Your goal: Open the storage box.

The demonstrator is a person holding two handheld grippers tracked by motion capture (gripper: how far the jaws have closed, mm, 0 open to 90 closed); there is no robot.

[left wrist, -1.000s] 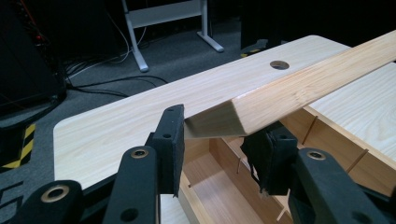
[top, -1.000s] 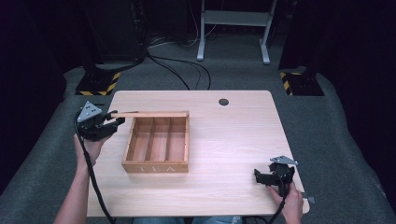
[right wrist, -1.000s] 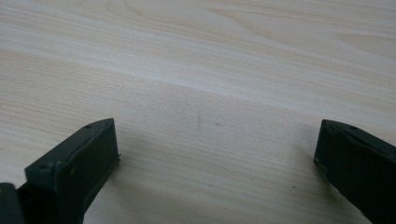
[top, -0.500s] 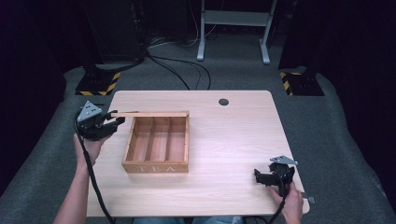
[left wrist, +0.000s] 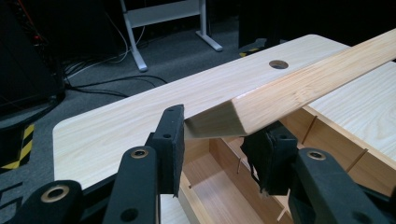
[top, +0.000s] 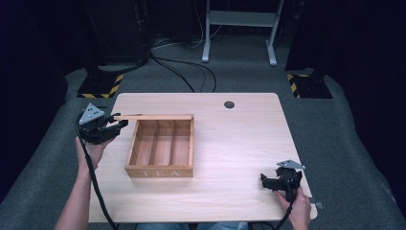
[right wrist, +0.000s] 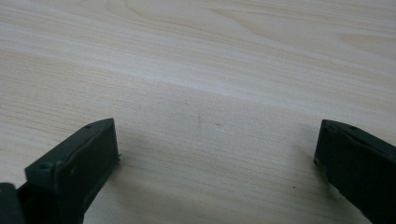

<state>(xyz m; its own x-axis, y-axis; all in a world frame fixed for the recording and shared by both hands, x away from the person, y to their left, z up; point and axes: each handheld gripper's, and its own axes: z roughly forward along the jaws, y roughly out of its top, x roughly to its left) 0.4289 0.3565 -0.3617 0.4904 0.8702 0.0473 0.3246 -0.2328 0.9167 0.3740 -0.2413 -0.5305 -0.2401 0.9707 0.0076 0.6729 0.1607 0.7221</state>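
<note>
A wooden box [top: 160, 171] marked TEA stands left of the table's middle, with three bare compartments. Its lid [top: 153, 117] is swung up over the far wall and appears edge-on from above. At the lid's left end my left gripper [top: 119, 125] is shut on it. In the left gripper view the lid [left wrist: 308, 84] has its corner between the two pads of the left gripper [left wrist: 219, 135], over the box [left wrist: 219, 186]. My right gripper [top: 265, 182] rests by the table's front right corner. Its jaws stand wide open in the right gripper view [right wrist: 217, 140], with bare wood between them.
The light wooden table [top: 239, 143] has a round cable hole [top: 229, 104] near its far edge. Behind the table, on the grey floor, are black cables [top: 182, 67], a white stand's legs [top: 239, 33] and yellow-and-black striped bases [top: 98, 88].
</note>
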